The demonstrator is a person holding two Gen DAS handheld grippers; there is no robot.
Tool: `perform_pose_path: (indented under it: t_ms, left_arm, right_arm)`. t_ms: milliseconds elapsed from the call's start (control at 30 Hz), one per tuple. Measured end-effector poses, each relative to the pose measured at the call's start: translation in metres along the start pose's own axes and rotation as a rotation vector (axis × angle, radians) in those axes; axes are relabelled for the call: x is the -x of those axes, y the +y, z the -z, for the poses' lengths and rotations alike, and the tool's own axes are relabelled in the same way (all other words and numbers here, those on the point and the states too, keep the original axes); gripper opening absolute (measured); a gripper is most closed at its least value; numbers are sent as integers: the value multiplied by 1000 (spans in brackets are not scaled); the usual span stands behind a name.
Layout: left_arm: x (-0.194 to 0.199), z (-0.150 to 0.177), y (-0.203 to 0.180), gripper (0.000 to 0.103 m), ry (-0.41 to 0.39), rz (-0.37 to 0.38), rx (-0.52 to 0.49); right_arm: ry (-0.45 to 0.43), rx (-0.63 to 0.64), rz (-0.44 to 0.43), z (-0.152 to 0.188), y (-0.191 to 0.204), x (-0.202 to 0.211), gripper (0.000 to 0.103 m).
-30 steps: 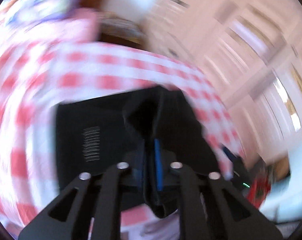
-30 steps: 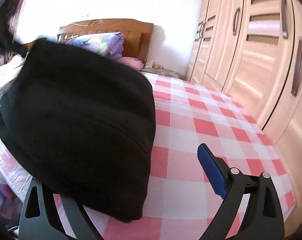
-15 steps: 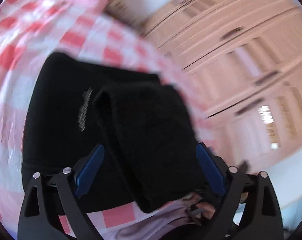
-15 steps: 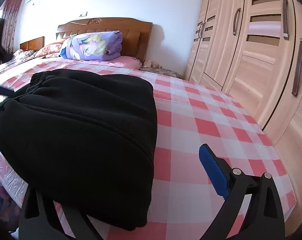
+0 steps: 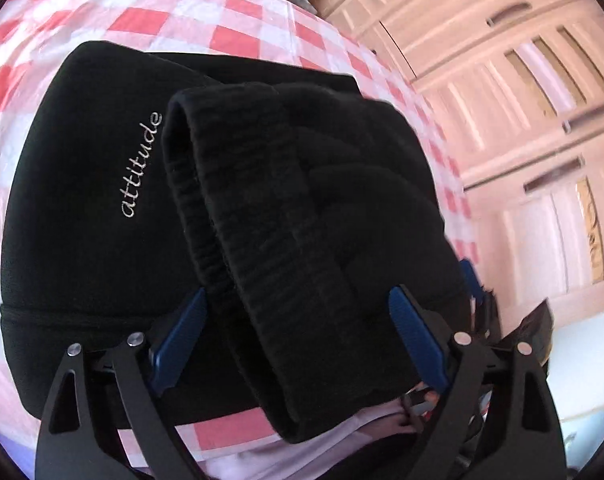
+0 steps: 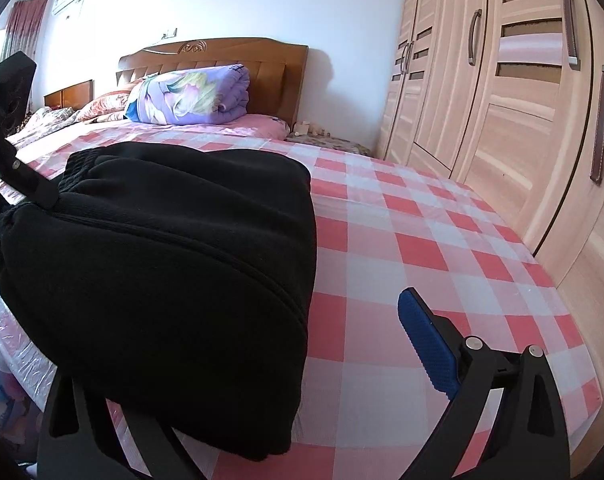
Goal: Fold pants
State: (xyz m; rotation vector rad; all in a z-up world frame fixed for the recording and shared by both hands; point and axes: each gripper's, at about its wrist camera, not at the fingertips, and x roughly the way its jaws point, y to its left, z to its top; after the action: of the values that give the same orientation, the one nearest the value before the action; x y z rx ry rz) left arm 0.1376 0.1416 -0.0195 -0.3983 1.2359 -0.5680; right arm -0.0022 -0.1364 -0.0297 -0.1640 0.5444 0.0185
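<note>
We see the pants (image 5: 102, 208) folded in a black stack on the bed (image 5: 238, 36), right in front of both grippers. Left gripper (image 5: 294, 340): jaws wide apart, gripping nothing. The ribbed waistband (image 5: 262, 216) runs between its blue pads (image 5: 178, 336) and lies on top of the stack; we can't tell if it touches either pad. "attitude" print sits left of the waistband.

Right gripper (image 6: 238, 360): only its right pad (image 6: 430, 348) shows, and the left finger is buried behind the pants (image 6: 174, 264). The gap looks wide, so we read it as open with the near edge of the stack between the jaws. Stack's underside and near edge are cut off. Wardrobe (image 6: 502, 120) stands right of the bed, a rolled quilt (image 6: 190, 96) far ahead by the headboard.
</note>
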Motion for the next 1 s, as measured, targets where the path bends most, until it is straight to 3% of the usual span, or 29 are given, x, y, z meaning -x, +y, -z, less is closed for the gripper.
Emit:
perform_pose_path:
  t_ms: [100, 167, 200, 233, 300, 367, 433, 500, 567, 600, 700, 867, 1000]
  left_arm:
    - [7, 8, 1, 90, -13, 37, 4]
    - [7, 12, 4, 87, 1, 121, 41]
    - [9, 14, 3, 67, -1, 125, 44]
    - [12, 15, -1, 53, -15, 98, 30]
    - [15, 13, -5, 50, -39, 86, 13]
    - [6, 9, 3, 51, -28, 97, 48]
    - [2, 11, 17, 71, -27, 152, 104]
    - [1, 13, 10, 90, -48, 206, 64]
    - [0, 15, -3, 79, -64, 121, 26]
    - [-2, 14, -9, 48, -68, 52, -3]
    - [7, 14, -22, 27, -114, 25, -45]
    - [55, 7, -60, 24, -225, 101, -123]
    - [85, -3, -90, 23, -276, 113, -181]
  right_arm:
    - [-1, -2, -4, 0, 0, 0, 93]
    - [-5, -13, -9, 1, -1, 0, 93]
    - [-5, -17, -11, 1, -2, -1, 94]
    - [-4, -21, -13, 1, -2, -1, 94]
    - [-1, -26, -16, 1, -3, -2, 94]
    - [-3, -23, -16, 1, -3, -1, 94]
    - [-5, -18, -15, 1, -2, -1, 94]
    - [-6, -22, -18, 2, -3, -1, 94]
    - [-9, -27, -19, 3, -3, -1, 94]
    - [-10, -28, -20, 3, -4, -2, 94]
    - [-16, -26, -18, 5, -6, 0, 94]
    - [-37, -81, -30, 14, -19, 7, 96]
    - [-62, -95, -32, 15, -20, 14, 96]
